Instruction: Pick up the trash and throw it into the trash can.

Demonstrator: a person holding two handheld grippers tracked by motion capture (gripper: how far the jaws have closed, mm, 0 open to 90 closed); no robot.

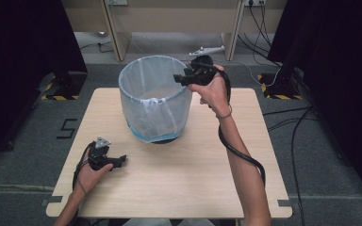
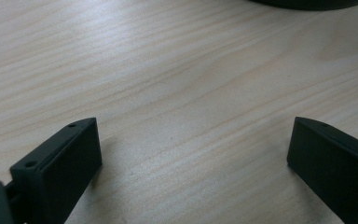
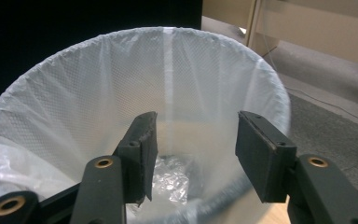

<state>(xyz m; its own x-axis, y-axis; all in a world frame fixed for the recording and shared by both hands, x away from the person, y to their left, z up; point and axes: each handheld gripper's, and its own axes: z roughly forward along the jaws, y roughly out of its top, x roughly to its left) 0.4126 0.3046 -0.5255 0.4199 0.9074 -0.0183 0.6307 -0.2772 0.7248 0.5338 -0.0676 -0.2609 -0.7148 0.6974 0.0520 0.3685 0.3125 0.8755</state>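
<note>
A round bin lined with a white plastic bag [image 1: 154, 101] stands at the middle back of the wooden table [image 1: 179, 174]. My right gripper [image 1: 179, 78] hovers at the bin's right rim, pointing left over its mouth. In the right gripper view this gripper [image 3: 195, 142] is open, nothing between its jaws, and looks down into the white liner [image 3: 98, 93], where crumpled clear plastic [image 3: 170, 179] lies at the bottom. My left gripper [image 1: 120, 160] rests low on the table at the front left, open and empty. The left gripper view shows its jaws wide apart [image 2: 193, 149] over bare wood.
The bin's dark base [image 2: 307, 3] edges into the top of the left gripper view. Beyond the table are a wooden desk frame [image 1: 169, 19], floor cables [image 1: 287, 122] at the right, and a white tool [image 1: 206, 49] on the floor behind the bin.
</note>
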